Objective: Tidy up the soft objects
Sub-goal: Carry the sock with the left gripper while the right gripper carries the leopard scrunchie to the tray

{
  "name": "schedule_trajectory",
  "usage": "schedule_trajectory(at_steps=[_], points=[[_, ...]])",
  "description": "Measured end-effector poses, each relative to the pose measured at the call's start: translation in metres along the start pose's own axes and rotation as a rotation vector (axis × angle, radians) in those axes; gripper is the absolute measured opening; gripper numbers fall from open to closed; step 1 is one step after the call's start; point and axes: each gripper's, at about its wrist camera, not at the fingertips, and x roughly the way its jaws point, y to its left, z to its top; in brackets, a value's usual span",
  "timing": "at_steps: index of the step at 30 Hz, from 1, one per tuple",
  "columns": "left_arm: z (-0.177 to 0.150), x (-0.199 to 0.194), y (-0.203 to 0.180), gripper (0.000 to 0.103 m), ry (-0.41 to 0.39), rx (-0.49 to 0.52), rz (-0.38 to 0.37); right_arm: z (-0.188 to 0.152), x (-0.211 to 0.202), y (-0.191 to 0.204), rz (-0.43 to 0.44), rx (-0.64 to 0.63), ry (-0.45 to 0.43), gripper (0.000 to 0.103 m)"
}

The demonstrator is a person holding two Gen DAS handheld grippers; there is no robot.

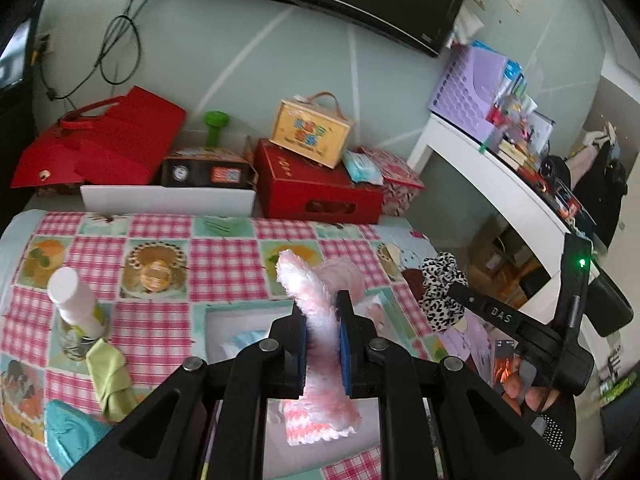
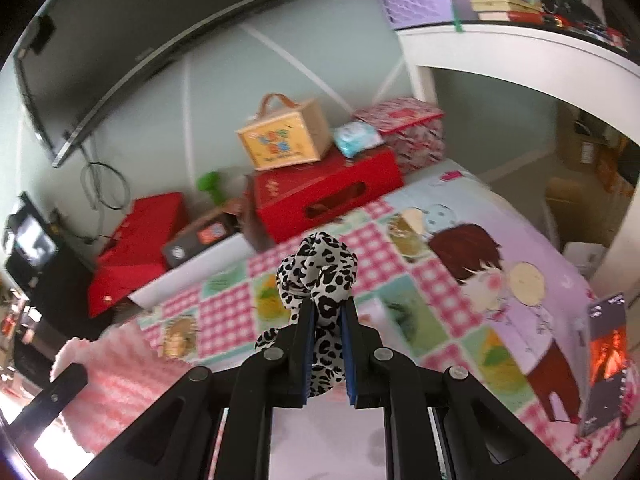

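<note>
hidden: lower part of pink fluffy cloth (image 1: 320,320) behind the left claw's pads | cut off: teal cloth (image 1: 72,436) at the picture's edge, low left of that claw | blurred: pink knit (image 2: 120,376) left of the right claw (pattern unreadable) | too small: print on yellow box (image 1: 310,132) beyond

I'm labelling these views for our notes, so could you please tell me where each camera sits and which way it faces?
Left wrist: on the left gripper, looking down over the checked tablecloth toward the wall; it clamps a pink fluffy cloth. The right gripper and a hand show.
Right wrist: on the right gripper, clamping a leopard-print scrunchie.
Shared: red box, yellow case, both fabrics.
</note>
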Motion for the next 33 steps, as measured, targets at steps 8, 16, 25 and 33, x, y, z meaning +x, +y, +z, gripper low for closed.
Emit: schedule_trajectory(at_steps=[8, 16, 25, 33], points=[[-0.009, 0.041, -0.008, 0.013, 0.064, -0.010, -0.035, -0.003, 0.009, -0.011, -0.108, -0.015, 0.038, 0.015], [-0.024, 0.084, -0.003, 0.013, 0.168, -0.020, 0.014, -0.010, 0.028, -0.013, -0.157, -0.051, 0.104, 0.015], [-0.044, 0.118, 0.016, 0.013, 0.299, -0.050, 0.075, -0.021, 0.055, -0.015, -0.199, -0.082, 0.192, 0.017], [-0.061, 0.144, 0.028, 0.013, 0.412, -0.063, 0.133, -0.041, 0.093, -0.021, -0.249, -0.120, 0.319, 0.017]])
